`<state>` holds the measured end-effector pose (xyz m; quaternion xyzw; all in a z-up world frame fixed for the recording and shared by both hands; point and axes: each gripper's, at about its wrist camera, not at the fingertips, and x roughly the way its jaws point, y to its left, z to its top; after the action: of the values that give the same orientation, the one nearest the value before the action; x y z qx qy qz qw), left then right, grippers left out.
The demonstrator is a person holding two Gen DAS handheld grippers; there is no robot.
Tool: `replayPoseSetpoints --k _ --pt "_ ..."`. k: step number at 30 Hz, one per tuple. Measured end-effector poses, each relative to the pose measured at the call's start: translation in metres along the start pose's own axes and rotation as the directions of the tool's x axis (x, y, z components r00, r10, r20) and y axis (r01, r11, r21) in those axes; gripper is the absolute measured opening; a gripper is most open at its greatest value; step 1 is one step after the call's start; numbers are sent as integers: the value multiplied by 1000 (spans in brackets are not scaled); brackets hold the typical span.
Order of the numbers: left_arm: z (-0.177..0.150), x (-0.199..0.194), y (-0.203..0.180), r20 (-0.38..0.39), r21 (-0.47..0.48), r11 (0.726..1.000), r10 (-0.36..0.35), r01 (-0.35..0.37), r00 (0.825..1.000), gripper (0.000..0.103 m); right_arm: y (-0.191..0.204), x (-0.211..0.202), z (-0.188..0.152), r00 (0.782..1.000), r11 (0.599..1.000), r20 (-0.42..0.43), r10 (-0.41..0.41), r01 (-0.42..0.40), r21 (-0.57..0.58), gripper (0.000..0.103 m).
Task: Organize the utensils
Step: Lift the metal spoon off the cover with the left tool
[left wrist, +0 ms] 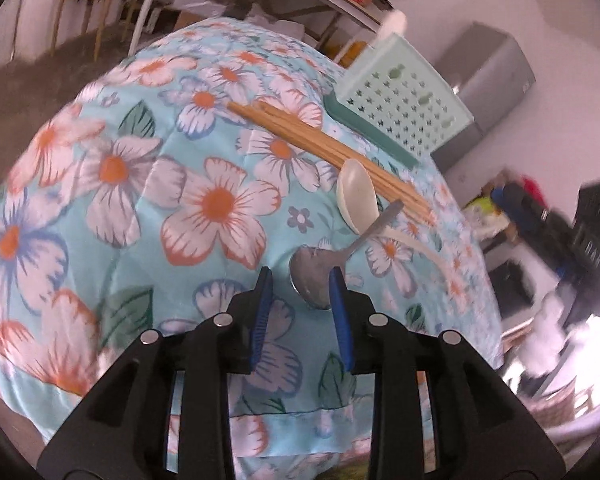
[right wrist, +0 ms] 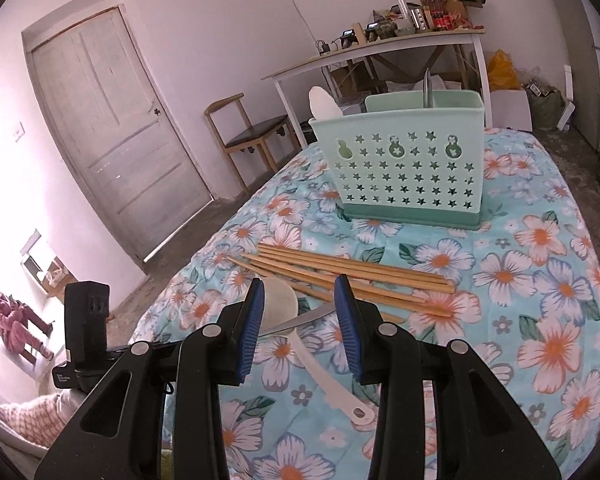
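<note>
On the floral turquoise quilted cloth [right wrist: 540, 240] that covers the table, three kinds of loose utensils lie just in front of the pale mint perforated plastic utensil caddy [right wrist: 404, 168], which stands toward the far edge and already holds a white spoon [right wrist: 320, 100] and a metal handle in its compartments. The left gripper [left wrist: 300, 280] has jaws apart, nothing clamped; the bowl of the small stainless steel spoon [left wrist: 312, 276] sits right at its fingertips, the right blue pad appears to touch the bowl's rim, handle pointing away and crossing over the handle of the cream plastic ladle-shaped spoon [left wrist: 358, 196]. The right gripper [right wrist: 298, 288] is also apart and empty, hovering above the cream spoon's bowl, with the steel handle showing between its pads. The bundle of light bamboo chopsticks [right wrist: 348, 276] lies between spoons and caddy, parallel to the caddy's front. Handling judgement: steel spoon is stiff, light, slick and low on soft cloth, so pinch across the neck or handle, not the rounded bowl, which would likely squirt out. Cream spoon is light and rigid; take its flat handle. Chopsticks are thin, roll easily; grab mid-length. Lifting the steel spoon may drag the cream one beneath.
</note>
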<state>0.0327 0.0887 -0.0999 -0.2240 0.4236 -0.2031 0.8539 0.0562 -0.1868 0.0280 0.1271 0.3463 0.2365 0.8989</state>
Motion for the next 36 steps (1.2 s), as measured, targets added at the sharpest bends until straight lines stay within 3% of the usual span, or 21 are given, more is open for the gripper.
replayPoseSetpoints --k 3,5,10,14,17,20,24,28,31,36 --pt "-3 0 9 2 -127 986 -111 111 994 26 0 5 -4 1000 1000 -14 12 -12 13 36" --pt "-8 2 9 -2 -151 978 -143 141 990 26 0 6 -6 1000 1000 -20 14 -14 13 36" --pt "-11 8 -1 8 -156 983 -100 100 995 25 -5 3 -7 1000 1000 -13 16 -16 26 36" --pt "-12 15 -2 30 -207 977 -45 50 999 12 -9 2 -11 1000 999 -12 10 -10 33 36" --pt "-10 17 -5 48 -223 975 -13 24 999 7 -13 1 -16 1000 999 -18 4 -3 46 36" --pt "-7 16 -15 45 -160 987 18 -10 999 7 -18 -2 -18 1000 999 -19 -7 8 52 36" --pt "-2 10 -17 48 -125 992 1 5 999 4 -24 -8 -18 1000 998 -9 -23 23 61 36" --pt "-1 0 -24 43 -24 1000 -7 8 999 2 -24 -11 -14 1000 998 4 -24 24 57 36" --pt "-3 -5 -30 40 61 998 -5 3 999 2 -18 -12 -10 1000 999 7 -30 30 20 36" --pt "0 -15 -31 13 152 987 -63 60 998 2 -9 -11 0 999 998 3 -44 45 -45 36"
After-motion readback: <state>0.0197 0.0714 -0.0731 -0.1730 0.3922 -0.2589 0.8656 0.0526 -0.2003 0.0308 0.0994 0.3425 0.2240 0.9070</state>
